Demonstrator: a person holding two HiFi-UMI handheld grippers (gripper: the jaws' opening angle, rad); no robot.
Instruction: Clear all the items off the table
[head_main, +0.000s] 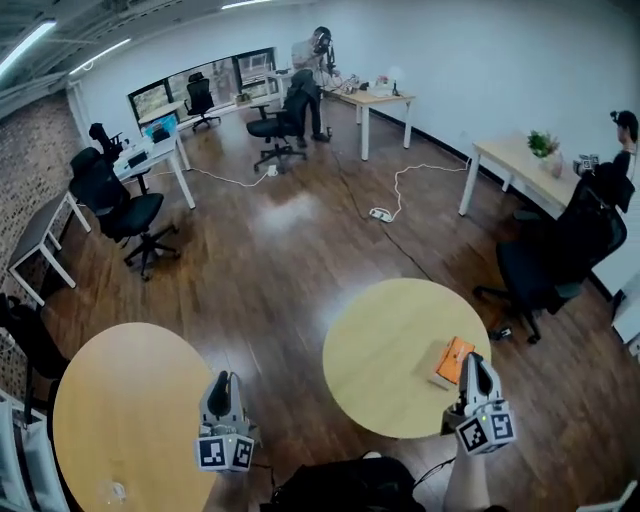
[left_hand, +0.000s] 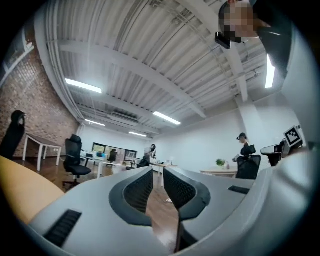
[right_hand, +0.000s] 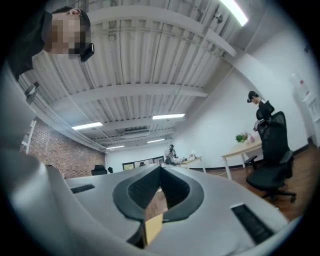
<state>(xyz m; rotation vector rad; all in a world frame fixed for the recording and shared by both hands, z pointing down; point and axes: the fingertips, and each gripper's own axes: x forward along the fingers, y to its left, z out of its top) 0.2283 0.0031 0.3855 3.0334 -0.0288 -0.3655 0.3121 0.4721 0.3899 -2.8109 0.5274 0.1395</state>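
Poking up from the bottom edge of the head view, the left gripper (head_main: 226, 378) and right gripper (head_main: 477, 358) show only their tops and marker cubes; the hands holding them are cut off. In its own view the left gripper (left_hand: 158, 172) has its jaws slightly apart, with only floor showing through the slit. The right gripper (right_hand: 160, 169) has its tips pressed together, gripping nothing. Just beyond it, at lower right, an orange flat item (head_main: 452, 358) lies near the edge of the round table (head_main: 385, 340), its near end hidden behind that gripper; book or box cannot be told. A second round table (head_main: 120, 420) is clipped at lower left, with a speck (head_main: 117, 490) on it too small to identify. Farther off, at the right edge, a person (head_main: 622, 135) is half hidden behind a black chair (head_main: 560, 250).
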